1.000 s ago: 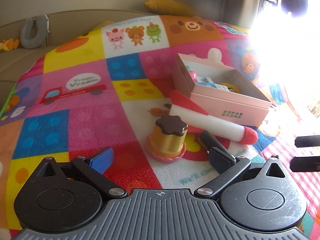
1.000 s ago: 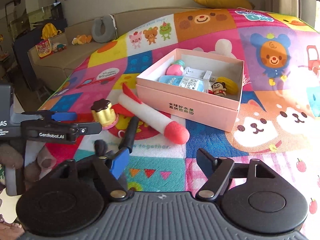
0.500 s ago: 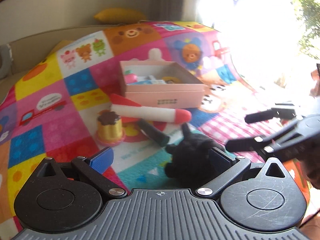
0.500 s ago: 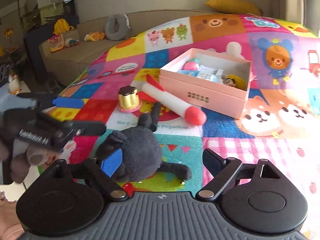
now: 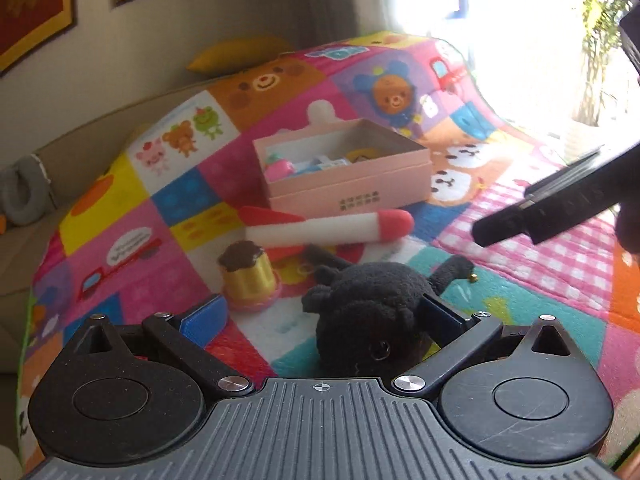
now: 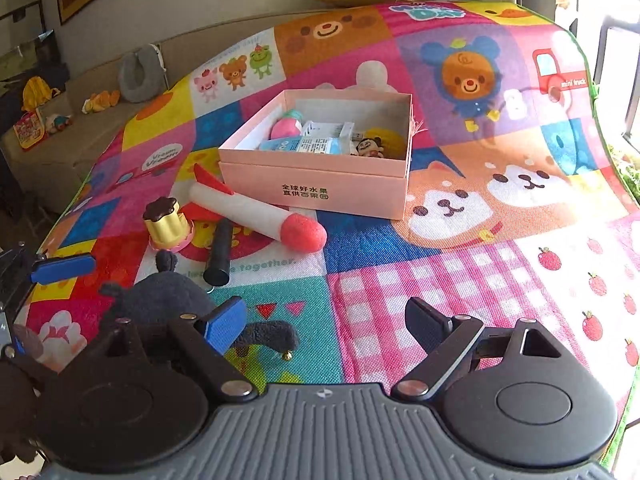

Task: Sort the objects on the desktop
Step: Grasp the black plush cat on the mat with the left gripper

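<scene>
Between the spread left tongs [image 5: 320,312], gripping nothing, lies a black plush toy [image 5: 368,312] on the patterned mat [image 6: 460,300], nearer their right finger. Ahead-left stands a gold pudding toy [image 5: 248,276]; beyond it a white foam rocket [image 5: 332,226] lies crosswise, red nose rightward, blocking the pink box [image 5: 348,176] behind. Right tongs [image 6: 324,320] stand open and empty, a black cylinder [image 6: 219,252] ahead-left pointing away.

Black hand-held gripper [image 6: 326,322], blue finger pad [image 6: 224,322], silver screws.
</scene>
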The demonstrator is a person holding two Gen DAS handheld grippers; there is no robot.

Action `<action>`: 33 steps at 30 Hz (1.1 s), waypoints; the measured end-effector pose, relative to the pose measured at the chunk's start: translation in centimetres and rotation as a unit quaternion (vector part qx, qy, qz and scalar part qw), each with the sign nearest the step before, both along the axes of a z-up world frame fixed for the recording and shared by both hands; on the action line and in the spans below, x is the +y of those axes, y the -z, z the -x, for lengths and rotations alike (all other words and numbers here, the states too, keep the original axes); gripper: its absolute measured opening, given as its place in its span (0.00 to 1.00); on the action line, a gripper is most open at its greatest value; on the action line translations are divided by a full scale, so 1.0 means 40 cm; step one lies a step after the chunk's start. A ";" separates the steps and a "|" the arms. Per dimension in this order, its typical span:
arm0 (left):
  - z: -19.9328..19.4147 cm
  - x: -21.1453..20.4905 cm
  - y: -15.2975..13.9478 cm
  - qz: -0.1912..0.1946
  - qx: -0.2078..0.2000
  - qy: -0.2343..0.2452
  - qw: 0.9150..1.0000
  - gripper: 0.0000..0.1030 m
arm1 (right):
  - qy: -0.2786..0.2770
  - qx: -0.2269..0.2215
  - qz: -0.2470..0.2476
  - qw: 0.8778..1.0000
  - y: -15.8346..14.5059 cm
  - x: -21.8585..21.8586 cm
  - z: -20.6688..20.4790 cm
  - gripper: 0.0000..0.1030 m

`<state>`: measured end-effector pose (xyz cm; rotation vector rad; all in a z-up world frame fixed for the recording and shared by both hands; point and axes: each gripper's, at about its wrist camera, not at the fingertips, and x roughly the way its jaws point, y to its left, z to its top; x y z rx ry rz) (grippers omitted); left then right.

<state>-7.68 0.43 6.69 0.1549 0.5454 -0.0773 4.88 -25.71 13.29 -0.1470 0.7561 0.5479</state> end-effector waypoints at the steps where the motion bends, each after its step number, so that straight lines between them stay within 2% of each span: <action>1: -0.007 0.029 -0.009 0.008 -0.006 -0.025 1.000 1.00 | -0.001 -0.005 0.002 1.000 -0.003 0.002 0.004 0.85; 4: -0.034 0.112 -0.018 0.016 -0.012 -0.095 0.995 1.00 | -0.010 -0.017 0.008 1.000 -0.011 0.016 0.018 0.85; 7: -0.056 0.171 -0.001 0.014 0.002 -0.138 0.990 1.00 | -0.027 -0.017 0.008 0.999 -0.008 0.039 0.023 0.85; 11: -0.038 0.199 0.013 0.042 0.002 -0.130 0.991 1.00 | -0.056 -0.021 0.016 0.998 0.004 0.084 0.040 0.85; 15: -0.019 0.199 0.015 0.047 -0.007 -0.122 0.991 1.00 | -0.075 -0.038 0.020 0.996 0.010 0.133 0.052 0.83; 16: -0.016 0.206 0.016 0.052 -0.006 -0.124 0.991 1.00 | -0.076 -0.047 0.022 0.996 0.011 0.141 0.050 0.80; 18: -0.009 0.222 0.019 0.061 -0.001 -0.133 0.989 1.00 | -0.088 -0.055 0.026 0.994 0.013 0.161 0.038 0.43; 19: -0.005 0.229 0.019 0.065 0.000 -0.136 0.989 1.00 | -0.094 -0.045 0.024 0.994 0.018 0.173 0.024 0.39; 22: 0.010 0.249 0.012 0.090 -0.002 -0.138 0.986 1.00 | -0.108 -0.014 0.012 0.994 0.044 0.210 -0.017 0.38; 26: 0.031 0.253 -0.012 0.135 -0.008 -0.109 0.985 1.00 | -0.126 0.010 0.014 0.992 0.095 0.261 -0.051 0.37; 27: 0.034 0.246 -0.016 0.142 -0.006 -0.098 0.985 1.00 | -0.122 0.011 0.022 0.992 0.108 0.270 -0.056 0.28; 29: 0.039 0.226 -0.016 0.143 0.000 -0.079 0.987 1.00 | -0.117 -0.001 0.034 0.993 0.118 0.269 -0.050 0.21; 33: 0.035 0.164 0.012 0.129 0.024 -0.042 0.990 1.00 | -0.129 0.001 0.042 0.991 0.103 0.210 -0.020 0.21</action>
